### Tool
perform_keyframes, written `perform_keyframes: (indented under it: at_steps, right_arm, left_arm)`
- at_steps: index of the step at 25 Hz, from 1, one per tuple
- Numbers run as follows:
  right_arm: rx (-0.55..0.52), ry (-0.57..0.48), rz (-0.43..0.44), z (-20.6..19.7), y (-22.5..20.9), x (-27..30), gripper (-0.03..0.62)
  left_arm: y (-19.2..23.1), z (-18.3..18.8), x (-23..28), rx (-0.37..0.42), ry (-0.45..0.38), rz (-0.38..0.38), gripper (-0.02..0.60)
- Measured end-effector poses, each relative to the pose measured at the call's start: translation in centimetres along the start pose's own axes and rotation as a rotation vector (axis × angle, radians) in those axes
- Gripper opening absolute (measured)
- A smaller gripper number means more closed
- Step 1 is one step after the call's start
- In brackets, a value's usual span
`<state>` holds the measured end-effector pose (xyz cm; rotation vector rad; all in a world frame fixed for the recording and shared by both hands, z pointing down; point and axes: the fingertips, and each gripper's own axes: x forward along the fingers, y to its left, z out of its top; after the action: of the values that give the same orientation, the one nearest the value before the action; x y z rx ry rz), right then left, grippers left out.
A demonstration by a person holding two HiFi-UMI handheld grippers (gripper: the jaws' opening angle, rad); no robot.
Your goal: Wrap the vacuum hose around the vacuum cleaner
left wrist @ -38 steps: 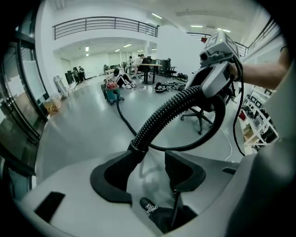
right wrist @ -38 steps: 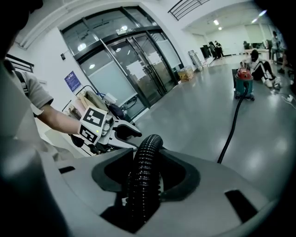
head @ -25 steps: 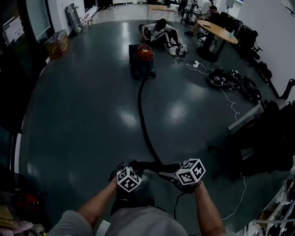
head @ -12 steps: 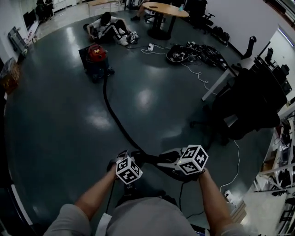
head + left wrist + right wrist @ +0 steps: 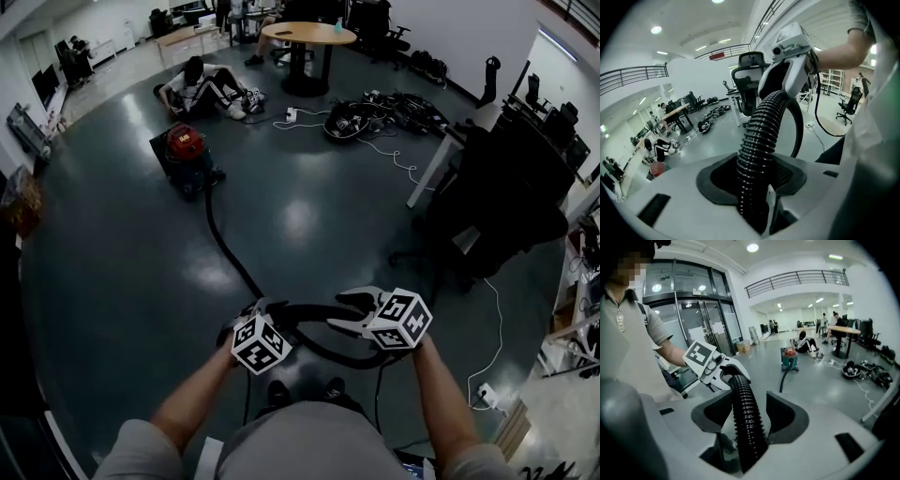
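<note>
Vacuum hose now loops between your left gripper and right gripper, lower centre; vacuum cleaner stays unwrapped, upper left. Left gripper view: jaws, just closing, pinch the hose. Right gripper view: jaws just opened, loose around it.

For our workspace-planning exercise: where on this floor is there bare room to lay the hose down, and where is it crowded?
Free: floor between the hose and the desk, and left of the hose. Crowded: the cable pile, and around the vacuum cleaner and seated person.
</note>
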<state>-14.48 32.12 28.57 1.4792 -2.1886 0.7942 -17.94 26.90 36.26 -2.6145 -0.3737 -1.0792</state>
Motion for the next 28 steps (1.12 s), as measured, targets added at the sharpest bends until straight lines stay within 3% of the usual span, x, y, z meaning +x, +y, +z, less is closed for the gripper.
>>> perform_keyframes:
  at_steps: [5,8,12,16,20,28]
  right_arm:
    - [-0.144,-0.131,-0.137,3.5,-0.9,-3.3,0.23]
    - [-0.212,-0.264,-0.248,6.1,-1.3,-7.3,0.23]
    - [-0.233,-0.399,-0.286,8.7,-1.0,-12.5,0.23]
    - [-0.279,-0.439,-0.276,9.7,1.2,-14.6,0.23]
    - [-0.343,-0.419,-0.238,8.3,2.9,-14.6,0.23]
    - [-0.161,-0.223,0.001,-0.9,6.4,-5.5,0.23]
  left_arm:
    - [1.2,3.1,-1.9,-0.043,-0.003,0.02,0.187]
    - [1.7,5.5,-2.6,-0.048,-0.011,0.044,0.187]
    - [2.0,7.2,-2.6,-0.052,-0.016,0.083,0.187]
    - [2.9,9.0,-2.8,-0.067,-0.027,0.104,0.187]
    - [3.4,11.8,-2.8,-0.061,-0.048,0.107,0.187]
    - [2.3,16.4,-4.5,-0.085,-0.055,0.081,0.187]
